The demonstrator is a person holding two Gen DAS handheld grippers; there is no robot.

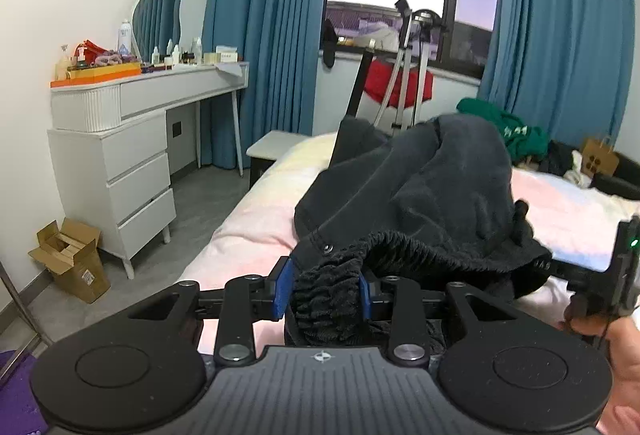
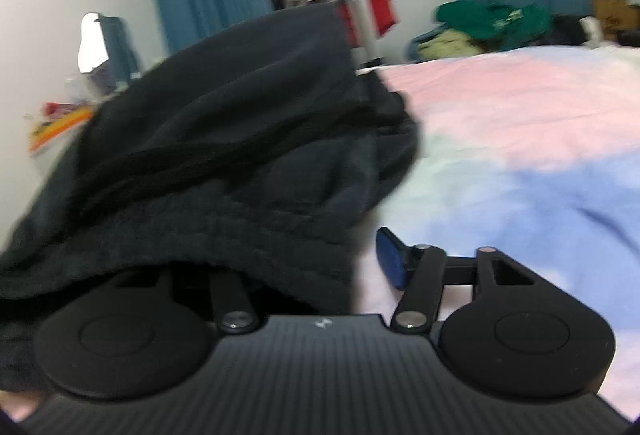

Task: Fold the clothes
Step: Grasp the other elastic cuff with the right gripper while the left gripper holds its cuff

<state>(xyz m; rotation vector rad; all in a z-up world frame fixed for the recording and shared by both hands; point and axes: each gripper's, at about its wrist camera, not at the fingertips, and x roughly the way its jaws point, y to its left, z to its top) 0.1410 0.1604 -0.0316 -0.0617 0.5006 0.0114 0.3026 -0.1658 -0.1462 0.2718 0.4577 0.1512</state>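
We see a black garment [image 1: 432, 195] heaped on the pink and blue bed [image 1: 248, 227]. Our left gripper [image 1: 325, 293] pinches its ribbed waistband between two blue pads [image 1: 282, 291]. Only the left wrist view shows this grip, along with a white dresser [image 1: 132, 139] left of the bed. In the blurred right wrist view, the garment drapes over our right gripper [image 2: 320, 267], hiding one finger; we cannot tell whether it grips. A green garment [image 2: 492, 19] lies at the bed's far side.
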